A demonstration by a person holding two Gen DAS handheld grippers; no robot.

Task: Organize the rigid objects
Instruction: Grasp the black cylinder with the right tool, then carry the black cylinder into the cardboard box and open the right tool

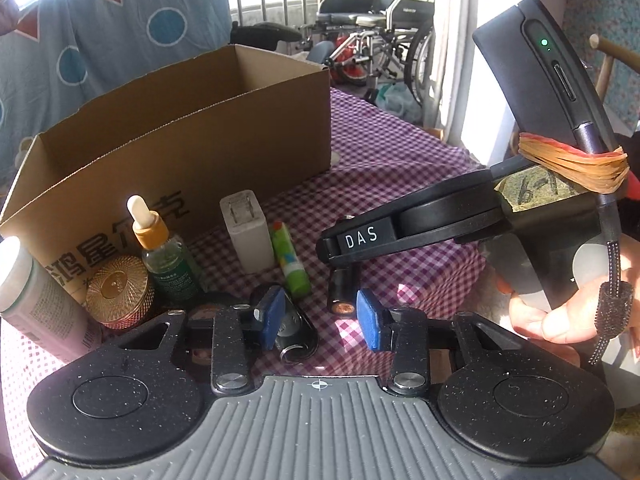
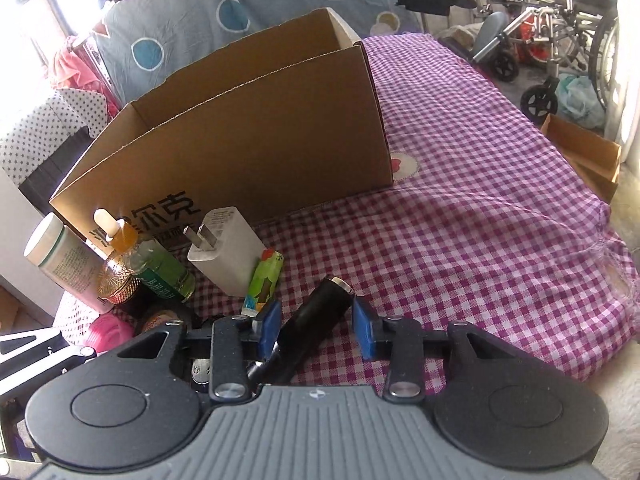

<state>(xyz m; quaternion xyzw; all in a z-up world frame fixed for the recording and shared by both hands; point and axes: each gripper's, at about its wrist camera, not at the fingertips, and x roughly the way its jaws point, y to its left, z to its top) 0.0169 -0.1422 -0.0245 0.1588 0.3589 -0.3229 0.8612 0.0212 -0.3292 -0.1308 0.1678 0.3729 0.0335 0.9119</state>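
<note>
Right wrist view: purple checked cloth [image 2: 480, 208] under cardboard box [image 2: 248, 140]; wheelchair [image 2: 560, 20] behind; right gripper [image 2: 316, 324] straddles black cylinder [image 2: 316, 320], grip unclear.

Matt corrugated cardboard box [image 2: 256, 136] on woven checked cloth [image 2: 480, 220]

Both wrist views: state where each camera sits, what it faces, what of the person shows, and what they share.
Left wrist: rides the left gripper, angled down at a black key fob on the purple checked cloth; the right gripper and a hand show.
Right wrist: rides the right gripper, angled down at a black cylinder between its blue pads; no hand shows.
Shared: open brown cardboard box, white plug adapter.
</note>
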